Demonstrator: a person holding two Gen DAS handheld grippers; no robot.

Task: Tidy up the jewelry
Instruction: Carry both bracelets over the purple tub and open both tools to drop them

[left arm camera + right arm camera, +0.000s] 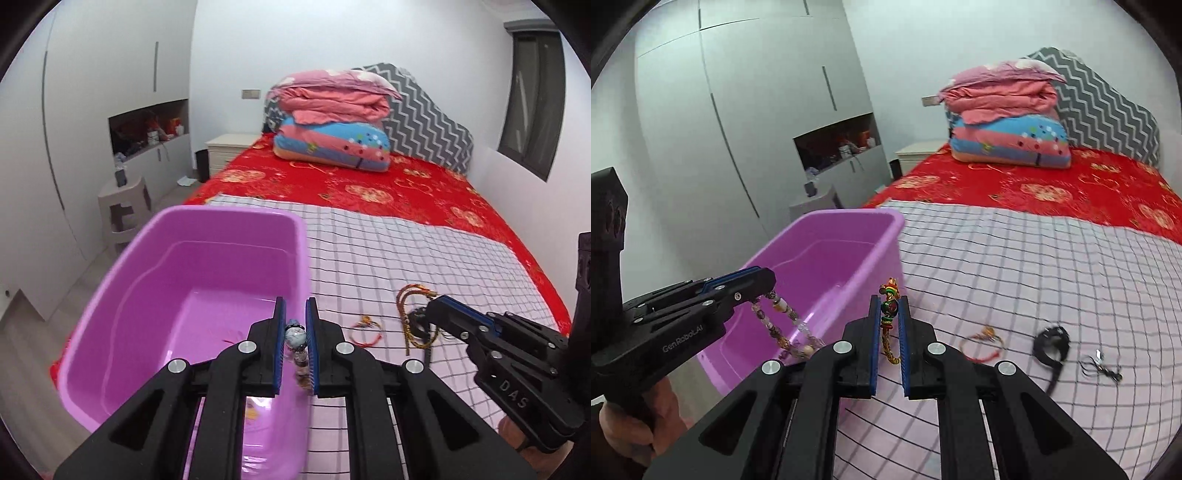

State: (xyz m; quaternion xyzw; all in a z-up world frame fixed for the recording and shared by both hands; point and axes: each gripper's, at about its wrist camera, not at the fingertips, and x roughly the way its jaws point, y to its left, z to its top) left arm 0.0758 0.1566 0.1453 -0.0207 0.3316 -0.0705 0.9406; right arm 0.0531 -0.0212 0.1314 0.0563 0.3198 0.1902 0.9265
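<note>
Both tools are clenched on jewelry, and everything sits around the purple tub [207, 258] at the edge of the bed [369, 177]. The left tool [295, 328] pinches a beaded bracelet [295, 338] right at the tub's near rim; the right tool [888, 312] grips a braided cord bracelet [889, 308] with a round green charm, just beside the tub's outer wall over the checked sheet [1034, 266]. My worry is the left piece: its beads dangle in a long loop below the tool, so a quick swing could catch it on the tub's rim or shake it loose outside the tub, towards the floor. The right cord is held by a thin section, so it could slide through the pads, and since it hangs outside the tub's wall, letting go here would likely drop it back on the sheet. The right wrist view shows what the left barely does: the full hanging loop of beads from the side, plus three pieces well away from the tub on the sheet, a thin red string bracelet [984, 341], a black band [1051, 343] and a small dark wiry piece [1102, 365]. The left wrist view alone shows the tub's floor, where a small red scrap [229, 336] lies.
</note>
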